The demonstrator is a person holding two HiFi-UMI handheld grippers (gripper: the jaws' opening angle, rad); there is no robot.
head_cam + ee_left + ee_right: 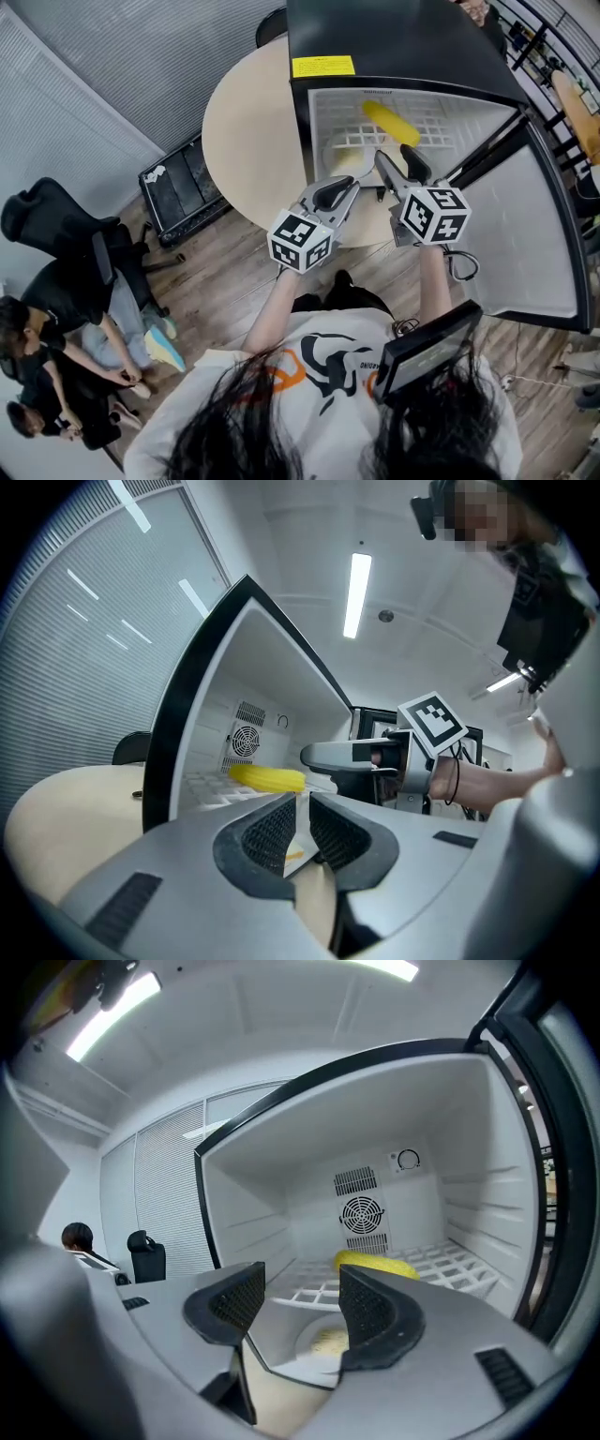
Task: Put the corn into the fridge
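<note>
The yellow corn lies on the white wire shelf inside the open black mini fridge, in front of the rear fan. It shows in the left gripper view and the right gripper view too. My right gripper sits at the fridge mouth just short of the corn, open with nothing between its pads. My left gripper hangs beside it, just outside the fridge's lower left corner. Its pads are almost together and hold nothing.
The fridge stands on a round beige table, its door swung open to the right. A pale round shape lies on the fridge floor under the shelf. On the wooden floor at left are a black crate, an office chair and seated people.
</note>
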